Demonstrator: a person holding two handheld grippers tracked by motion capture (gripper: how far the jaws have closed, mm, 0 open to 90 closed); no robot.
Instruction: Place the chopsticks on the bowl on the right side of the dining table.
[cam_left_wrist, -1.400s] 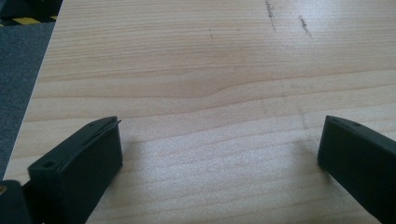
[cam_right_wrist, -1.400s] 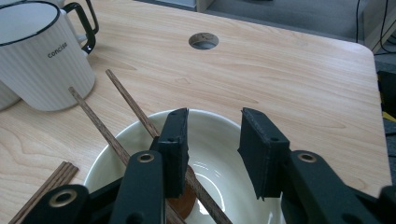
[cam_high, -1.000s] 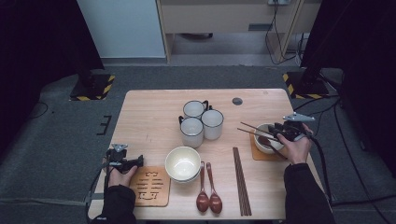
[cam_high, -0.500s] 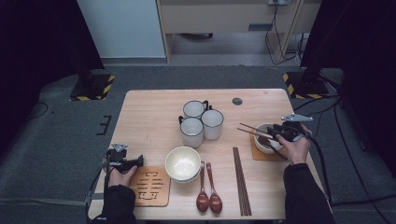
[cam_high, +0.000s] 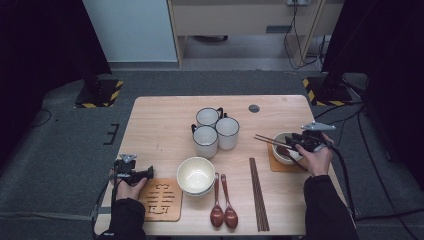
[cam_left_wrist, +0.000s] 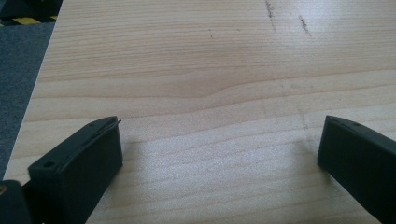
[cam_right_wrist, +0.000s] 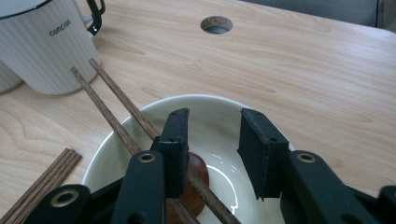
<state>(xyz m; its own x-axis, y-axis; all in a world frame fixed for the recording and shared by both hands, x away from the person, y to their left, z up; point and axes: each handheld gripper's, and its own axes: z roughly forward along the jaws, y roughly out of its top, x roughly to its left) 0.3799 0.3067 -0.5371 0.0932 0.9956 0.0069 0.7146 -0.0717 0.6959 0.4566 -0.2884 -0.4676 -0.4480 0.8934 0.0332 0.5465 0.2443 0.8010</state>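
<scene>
While its two black jaws stand partly spread with nothing pressed between them, the right gripper hangs just over the cream ceramic bowl on the square wooden coaster, and this bowl serves as the landmark for everything else. Inside the bowl lies a dark brown wooden spoon, and a pair of dark wooden chopsticks rests across the bowl's rim, its tips reaching toward the white ribbed mug with a black rim beyond the bowl. Judging by this, the setting at this bowl looks close to finished, with bowl, spoon and chopsticks together. Across the light wooden table, well apart from this bowl, the left gripper holds its jaws wide apart over bare wood, gripping nothing, beside a carved wooden coaster that has no bowl on it. A second cream bowl, two brown wooden spoons and a second pair of chopsticks lie between the two, so that place probably remains to be laid.
</scene>
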